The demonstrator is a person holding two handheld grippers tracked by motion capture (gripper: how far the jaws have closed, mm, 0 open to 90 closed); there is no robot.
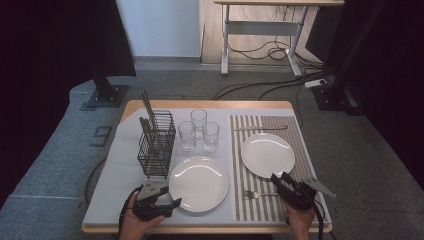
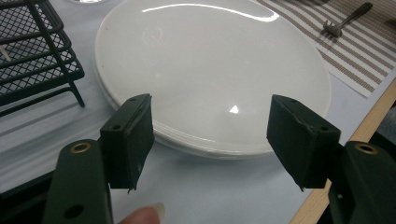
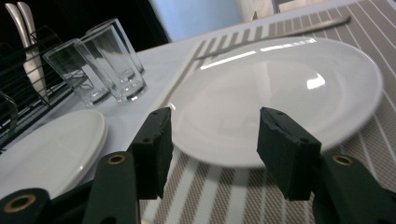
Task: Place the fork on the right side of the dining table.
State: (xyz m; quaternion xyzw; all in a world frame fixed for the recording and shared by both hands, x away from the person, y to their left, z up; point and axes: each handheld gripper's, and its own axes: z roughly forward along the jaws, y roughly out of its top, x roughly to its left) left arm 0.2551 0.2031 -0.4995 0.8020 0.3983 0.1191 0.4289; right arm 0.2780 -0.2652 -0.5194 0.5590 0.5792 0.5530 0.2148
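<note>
My left gripper (image 1: 171,197) is at the table's near left edge, open, with nothing between its jaws. It faces the near rim of a white plate (image 1: 198,182) on the pale cloth. In the left gripper view that plate (image 2: 210,70) lies just beyond the open gripper (image 2: 210,140), and its rim looks doubled. My right gripper (image 1: 280,177) is at the near right over the striped placemat (image 1: 300,131), open and empty. It points at a second white plate (image 1: 267,154). That plate (image 3: 280,93) lies right behind the gripper (image 3: 215,144) in the right gripper view.
A fork (image 1: 257,194) lies on the placemat just left of the right gripper. A knife (image 1: 260,128) lies beyond the right plate. Three glasses (image 1: 199,131) stand mid-table. A black wire caddy (image 1: 156,145) with utensils stands at the left. The wooden table edge (image 2: 369,126) is close.
</note>
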